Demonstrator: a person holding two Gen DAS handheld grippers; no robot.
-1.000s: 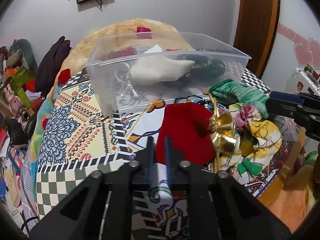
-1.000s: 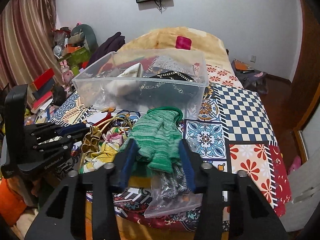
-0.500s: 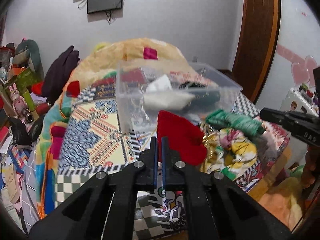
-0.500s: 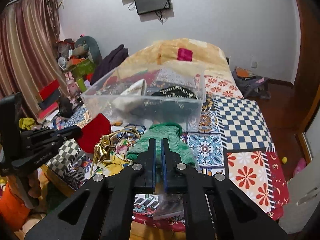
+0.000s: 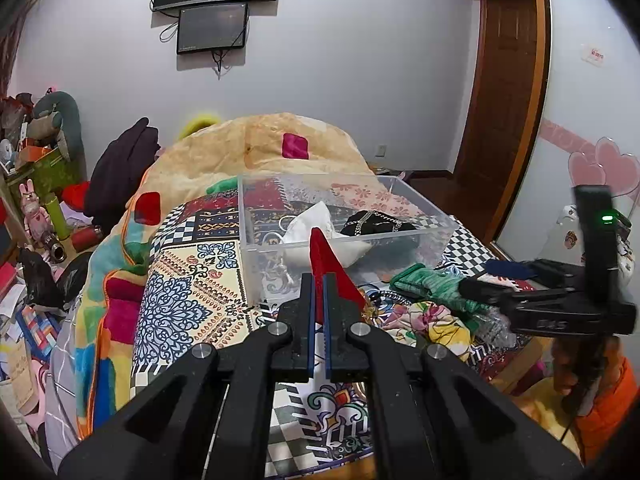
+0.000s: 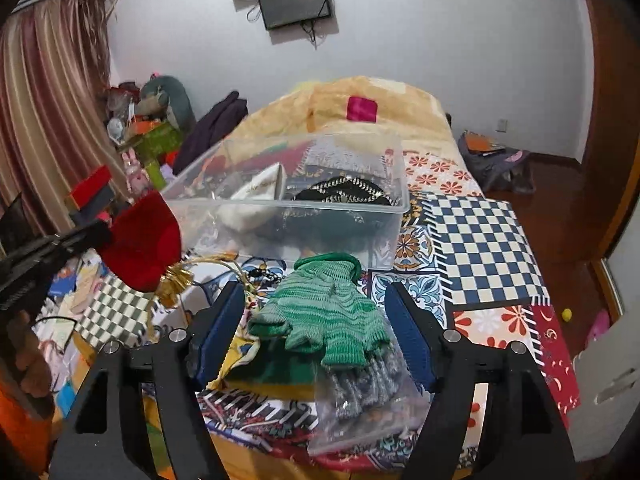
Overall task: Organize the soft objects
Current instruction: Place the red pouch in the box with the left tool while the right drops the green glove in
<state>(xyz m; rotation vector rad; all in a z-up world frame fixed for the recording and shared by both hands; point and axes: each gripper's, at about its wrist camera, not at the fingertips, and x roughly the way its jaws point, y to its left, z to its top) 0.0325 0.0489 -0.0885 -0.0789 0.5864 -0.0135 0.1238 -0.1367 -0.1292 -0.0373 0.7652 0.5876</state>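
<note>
Hanging from the left tongs (image 5: 319,280), which are pressed together on its edge, a red velvet pouch (image 6: 140,240) is held clear of the bed (image 6: 480,240), with its gold drawstring tassel (image 6: 174,280) dangling below. The clear plastic bin (image 5: 344,240) lies straight ahead of these tongs and a little beyond the pouch, its near wall facing them and its long axis running across the left wrist view; this forward offset is judged to be what the coming move turns on, since the pouch has only to be carried over the near rim. The left tongs are clearly the nearer of the two to the bin.

The right tongs (image 6: 316,324) are spread wide and hold nothing. Between and just ahead of their pads a green knitted glove (image 6: 324,316) lies on the bed, cuff towards the bin and fingers towards the tongs, so its long axis runs roughly along the line of approach. It rests partly on a clear bag (image 6: 360,400) of what seem to be grey knitted items, though the contents are hard to make out, and beside a floral cloth (image 5: 436,320).

Inside the bin a cream drawstring pouch (image 6: 256,192) is seen at the left and a black chain-trimmed item (image 6: 344,192) at the right; the remaining floor is bare.
</note>
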